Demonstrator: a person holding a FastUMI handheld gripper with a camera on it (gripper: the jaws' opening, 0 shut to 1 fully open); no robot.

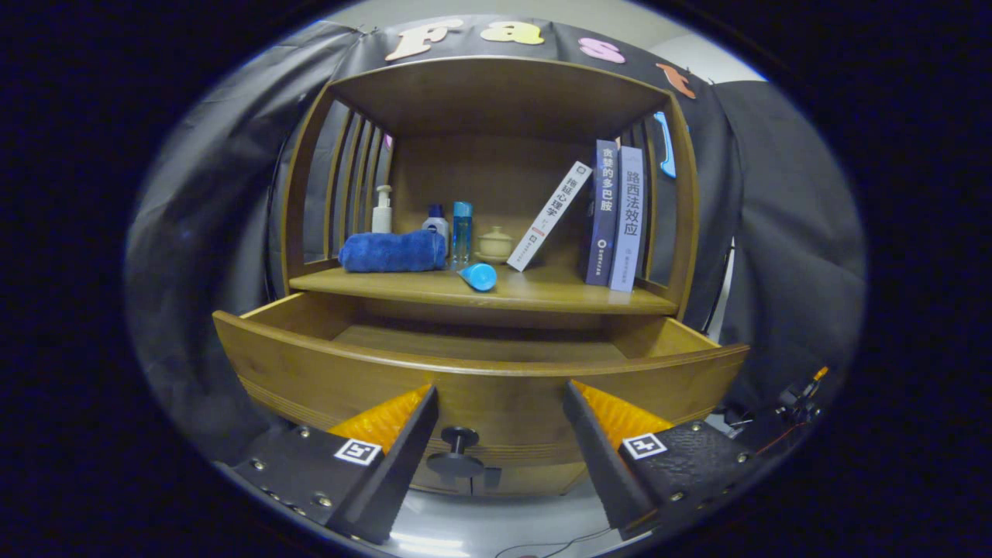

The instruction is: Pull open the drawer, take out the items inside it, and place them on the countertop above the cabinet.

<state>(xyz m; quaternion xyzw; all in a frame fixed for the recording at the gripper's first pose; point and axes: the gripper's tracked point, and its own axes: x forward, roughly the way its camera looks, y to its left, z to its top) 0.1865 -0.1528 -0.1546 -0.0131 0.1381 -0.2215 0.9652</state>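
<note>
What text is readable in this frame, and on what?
"怀疑心理学": leaning white book.
"贪婪的多巴胺": dark blue book.
"路西法效应": pale book.
Bottles: print too small to read.
Open gripper, fingers either side of the drawer knob: pattern tags, no words.

On the countertop (542, 298) three books carry printed Chinese titles down their spines: the leaning white book (549, 216) reads 怪诞心理学, the dark blue book (603, 213) beside it reads 贪婪的多巴胺, and the pale book (629, 221) touching that one reads 路西法效应. The small print at their feet is too fine to read. The gripper (500, 390), fingers spread either side of the drawer knob (456, 453), wears a black-and-white square marker on each finger.
</note>
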